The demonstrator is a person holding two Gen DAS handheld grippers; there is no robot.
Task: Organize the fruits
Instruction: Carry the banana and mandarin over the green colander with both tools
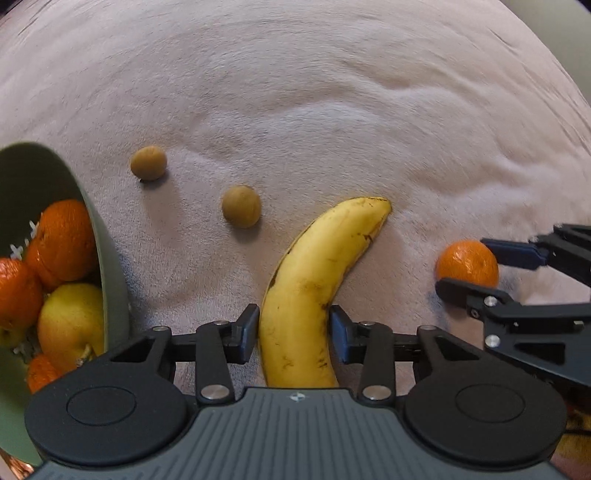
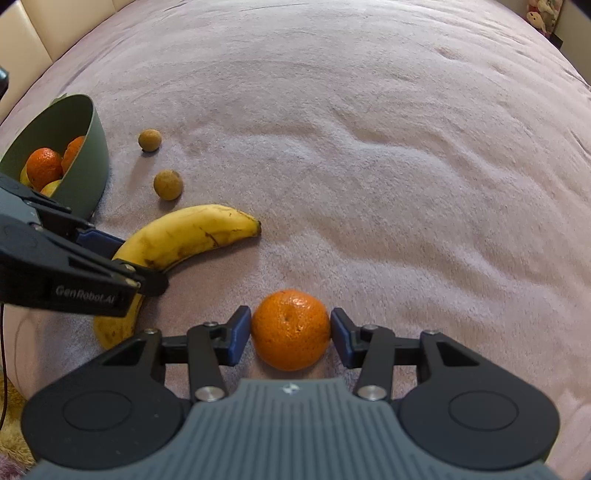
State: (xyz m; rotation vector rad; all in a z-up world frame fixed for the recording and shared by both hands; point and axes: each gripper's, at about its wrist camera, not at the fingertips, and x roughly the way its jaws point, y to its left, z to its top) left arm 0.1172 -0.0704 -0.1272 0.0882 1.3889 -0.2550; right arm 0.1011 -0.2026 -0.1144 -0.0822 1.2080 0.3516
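A yellow banana [image 1: 314,280] lies on the pink cloth, also in the right wrist view [image 2: 184,236]. My left gripper [image 1: 293,334] is shut on its lower half, both blue pads touching its sides. An orange tangerine [image 2: 290,328] sits on the cloth between the pads of my right gripper [image 2: 290,332], which is shut on it; it also shows in the left wrist view [image 1: 467,263]. A green bowl [image 2: 86,166] at the left holds several tangerines and a yellow apple [image 1: 70,325]. Two small brown round fruits [image 1: 148,163] [image 1: 241,206] lie beyond the banana.
The pink plush cloth [image 2: 369,147] covers the whole surface and is wrinkled toward the right. A cream padded edge [image 2: 26,33] shows at the far left. The two grippers are close together, the left one [image 2: 74,273] just left of the tangerine.
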